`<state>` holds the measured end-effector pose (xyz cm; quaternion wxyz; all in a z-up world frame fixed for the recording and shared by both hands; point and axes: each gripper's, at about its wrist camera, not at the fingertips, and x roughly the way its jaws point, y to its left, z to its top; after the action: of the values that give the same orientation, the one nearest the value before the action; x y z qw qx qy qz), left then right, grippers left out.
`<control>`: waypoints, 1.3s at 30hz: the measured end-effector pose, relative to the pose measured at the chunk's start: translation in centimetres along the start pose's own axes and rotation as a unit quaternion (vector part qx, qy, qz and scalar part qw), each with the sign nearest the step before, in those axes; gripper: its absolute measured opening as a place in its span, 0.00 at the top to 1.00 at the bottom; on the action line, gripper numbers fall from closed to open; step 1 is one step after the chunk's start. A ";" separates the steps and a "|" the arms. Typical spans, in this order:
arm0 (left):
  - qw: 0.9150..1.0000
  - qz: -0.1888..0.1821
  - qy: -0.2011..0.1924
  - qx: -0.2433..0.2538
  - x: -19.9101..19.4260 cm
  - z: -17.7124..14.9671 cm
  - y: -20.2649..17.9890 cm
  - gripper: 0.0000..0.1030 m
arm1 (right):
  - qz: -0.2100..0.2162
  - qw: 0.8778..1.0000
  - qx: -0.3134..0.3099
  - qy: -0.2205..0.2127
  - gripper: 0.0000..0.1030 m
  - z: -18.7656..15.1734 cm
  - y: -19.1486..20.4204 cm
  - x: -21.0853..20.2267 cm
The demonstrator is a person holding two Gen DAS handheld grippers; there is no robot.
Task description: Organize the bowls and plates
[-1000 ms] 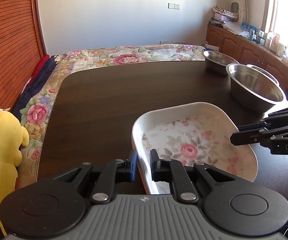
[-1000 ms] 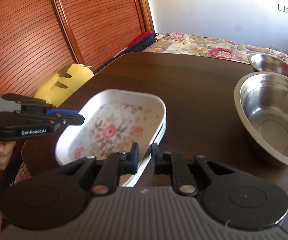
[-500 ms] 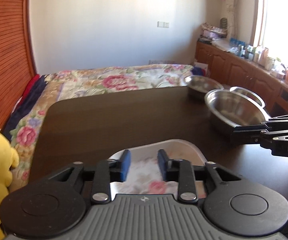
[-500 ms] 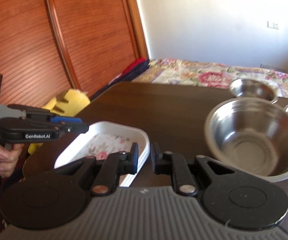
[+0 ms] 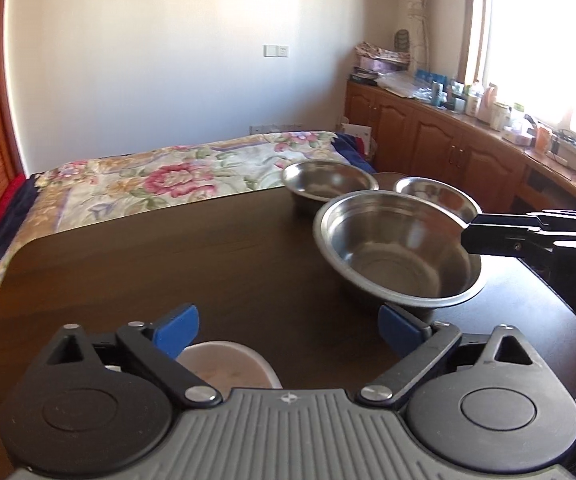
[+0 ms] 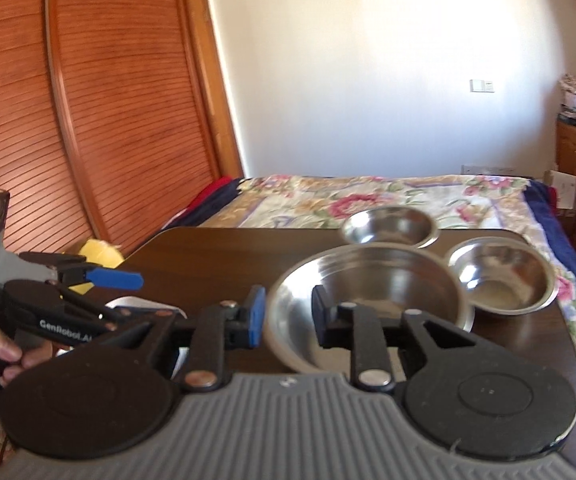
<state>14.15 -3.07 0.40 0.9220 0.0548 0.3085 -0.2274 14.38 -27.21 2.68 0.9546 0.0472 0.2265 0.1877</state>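
Observation:
The white floral dish [image 5: 228, 368] lies on the dark table [image 5: 168, 272], mostly hidden under my left gripper [image 5: 288, 326], which is wide open and empty above it. A large steel bowl [image 5: 399, 252] stands at the right, with two smaller steel bowls [image 5: 327, 182] [image 5: 435, 196] behind it. My right gripper [image 6: 288, 316] is partly open and empty, its jaws level with the large bowl's [image 6: 367, 292] near rim. The dish's edge [image 6: 128, 304] shows at its left. The left gripper [image 6: 116, 278] also shows there.
A floral bedspread [image 5: 176, 172] lies beyond the table's far edge. A yellow plush toy [image 6: 96, 252] sits at the table's left side by the wooden slatted doors [image 6: 88, 100]. Wooden cabinets with clutter [image 5: 467, 140] run along the right wall.
Both grippers have lifted and tilted up away from the floral dish. The left gripper has opened wide; the right has opened a little and moved toward the large bowl.

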 end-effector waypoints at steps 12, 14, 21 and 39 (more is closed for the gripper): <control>0.999 -0.024 0.018 -0.023 1.8 1.4 -1.7 0.00 | -0.020 0.999 0.032 -0.007 0.54 -0.5 -5.5 0.3; 1.000 -0.016 0.019 -0.018 1.9 1.6 -2.0 0.00 | -0.024 0.999 0.030 -0.006 0.54 -0.6 -5.9 0.4; 1.000 -0.007 0.027 -0.007 2.4 2.2 -2.2 0.00 | -0.028 0.999 0.030 -0.006 0.54 -0.7 -7.0 0.9; 0.999 -0.021 0.036 0.002 4.2 2.8 -2.2 0.11 | -0.031 0.999 0.044 0.001 0.54 -1.1 -9.1 2.1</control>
<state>17.63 -7.38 0.21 0.9053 0.0579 0.3421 -0.2451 18.68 -34.84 -0.80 0.9567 0.0817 0.2368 0.1481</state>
